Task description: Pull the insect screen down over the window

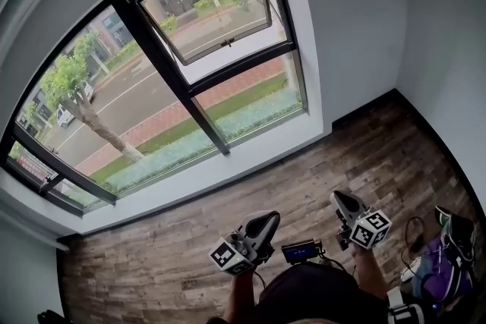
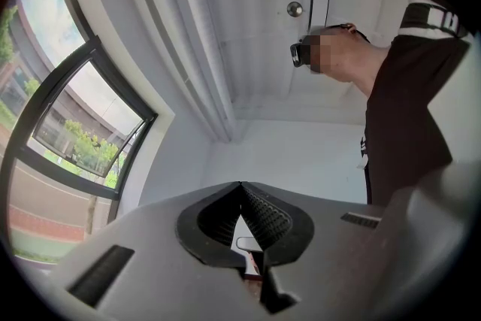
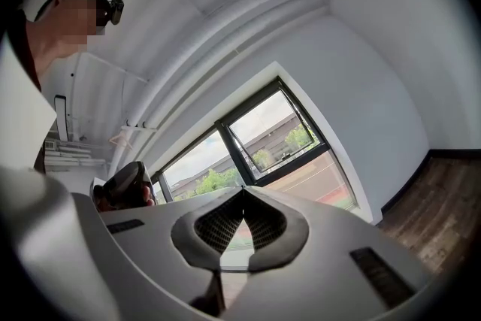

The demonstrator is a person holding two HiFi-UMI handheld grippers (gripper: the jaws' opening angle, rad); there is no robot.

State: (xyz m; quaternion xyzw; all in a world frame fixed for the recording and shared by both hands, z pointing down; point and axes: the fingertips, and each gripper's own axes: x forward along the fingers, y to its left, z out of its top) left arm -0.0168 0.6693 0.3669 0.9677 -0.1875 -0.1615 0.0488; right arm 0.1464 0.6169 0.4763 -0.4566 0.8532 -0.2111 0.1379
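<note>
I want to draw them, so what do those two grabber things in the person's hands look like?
Both the left gripper and the right gripper have smooth grey shells that narrow to a point. Their fingers carry black ribbed pads. Each bears a white cube printed with black square markers. The person wears a dark top.

Floor (image 1: 304, 186) is wood plank, matt, with a pretty rough-looking grain. Walls (image 1: 349, 26) are smooth matt white paint. Window frame (image 1: 171, 76) looks like dark matt metal, and the glass (image 1: 220, 4) is clear and shiny. My left tongs (image 2: 240, 186) and right tongs (image 3: 243, 190) have smooth matt grey plastic shells. The pads (image 3: 216, 231) are black, finely ribbed, kinda rubbery.
</note>
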